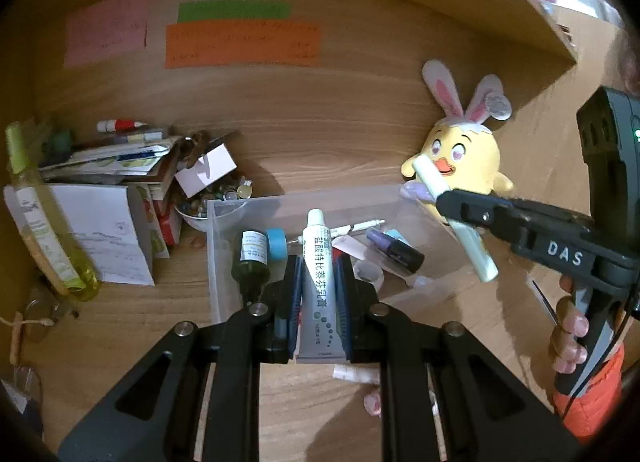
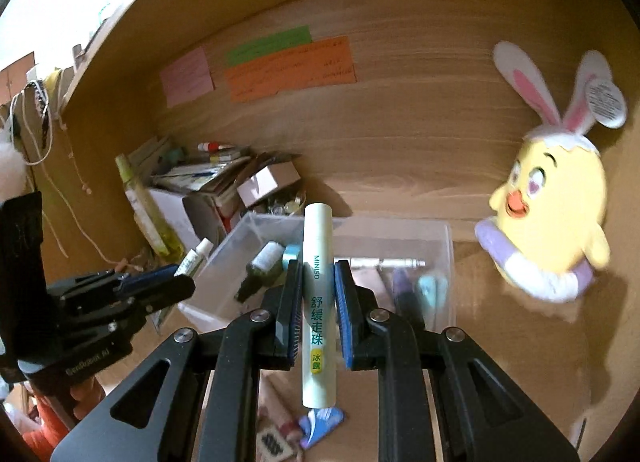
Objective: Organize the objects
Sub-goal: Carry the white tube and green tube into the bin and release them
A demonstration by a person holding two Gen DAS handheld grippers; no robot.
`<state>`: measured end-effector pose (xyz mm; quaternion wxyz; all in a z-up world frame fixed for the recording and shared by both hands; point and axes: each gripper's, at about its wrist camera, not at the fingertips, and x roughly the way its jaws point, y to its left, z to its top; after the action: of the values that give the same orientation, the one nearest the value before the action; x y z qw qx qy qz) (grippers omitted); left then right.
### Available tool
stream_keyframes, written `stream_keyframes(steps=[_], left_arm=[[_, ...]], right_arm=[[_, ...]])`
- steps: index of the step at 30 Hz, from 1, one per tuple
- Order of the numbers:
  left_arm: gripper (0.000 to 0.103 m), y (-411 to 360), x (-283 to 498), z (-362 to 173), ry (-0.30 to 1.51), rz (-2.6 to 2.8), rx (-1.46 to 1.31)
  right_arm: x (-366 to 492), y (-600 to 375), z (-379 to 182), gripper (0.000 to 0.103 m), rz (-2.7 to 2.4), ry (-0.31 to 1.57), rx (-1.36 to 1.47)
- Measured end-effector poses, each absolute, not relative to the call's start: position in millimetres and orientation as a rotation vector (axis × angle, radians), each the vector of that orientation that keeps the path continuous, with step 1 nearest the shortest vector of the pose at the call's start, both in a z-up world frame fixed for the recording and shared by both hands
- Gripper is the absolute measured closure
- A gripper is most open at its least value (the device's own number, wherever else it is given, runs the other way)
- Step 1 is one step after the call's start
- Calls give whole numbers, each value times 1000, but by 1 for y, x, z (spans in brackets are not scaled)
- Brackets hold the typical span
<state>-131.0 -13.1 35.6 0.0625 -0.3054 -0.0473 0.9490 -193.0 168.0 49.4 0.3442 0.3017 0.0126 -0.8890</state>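
Ointment tube [image 1: 318, 286], white with a grey crimped end, sits at the lower centre of the left wrist view, where our left gripper [image 1: 318, 282] has its blue-padded jaws closed tight against both of its sides, cap pointing up the frame. Just beyond it we see the clear plastic bin [image 1: 214, 262] on the wooden desk [image 1: 340, 142], holding a dark green bottle [image 1: 251, 262], a blue tape roll [image 1: 276, 244], a purple marker [image 1: 394, 250] and a white pen [image 1: 360, 227]. To the right of that view our right gripper [image 1: 452, 206] comes in from the edge, clamped across a pale green stick [image 1: 456, 218] that hangs tilted over the bin's right rim. In the right wrist view the same stick stands nearly upright at centre frame, printed MINISO, with the jaws pressed against its middle and the bin behind it. A yellow chick plush [image 2: 552, 222] with rabbit ears leans at the right of that frame, well apart from the bin. Stacked papers [image 1: 120, 158] and a yellow-green bottle [image 1: 48, 230] crowd the left of the left wrist view, and pink, green and orange notes [image 1: 240, 44] are stuck on the back panel in the upper part.
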Motion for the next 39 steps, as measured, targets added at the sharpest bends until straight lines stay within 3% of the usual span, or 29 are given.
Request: stream_keyframes(steps=[15, 25, 27, 30, 32, 34, 36, 39], left_arm=[[87, -20, -189, -9, -149, 2804, -1149], [87, -29, -187, -12, -203, 2784, -1158], [87, -28, -184, -10, -202, 2781, -1148], [86, -22, -175, -3, -159, 2793, -1114], [76, -17, -168, 2, -127, 2805, -1086], [57, -13, -157, 7, -108, 2822, -1043], [47, -11, -147, 12, -96, 2841, -1004], [45, -7, -133, 16, -66, 2854, -983]], right_arm=[[-250, 127, -11, 89, -2291, 204, 998], [-248, 117, -23, 89, -2271, 288, 1059], [-244, 121, -18, 87, -2275, 286, 1050], [-231, 128, -7, 77, -2284, 288, 1011], [-221, 133, -1, 64, -2295, 296, 983], [-209, 140, 6, 55, -2303, 294, 943], [-198, 147, 11, 48, -2310, 294, 917], [-183, 159, 13, 42, -2297, 277, 905]])
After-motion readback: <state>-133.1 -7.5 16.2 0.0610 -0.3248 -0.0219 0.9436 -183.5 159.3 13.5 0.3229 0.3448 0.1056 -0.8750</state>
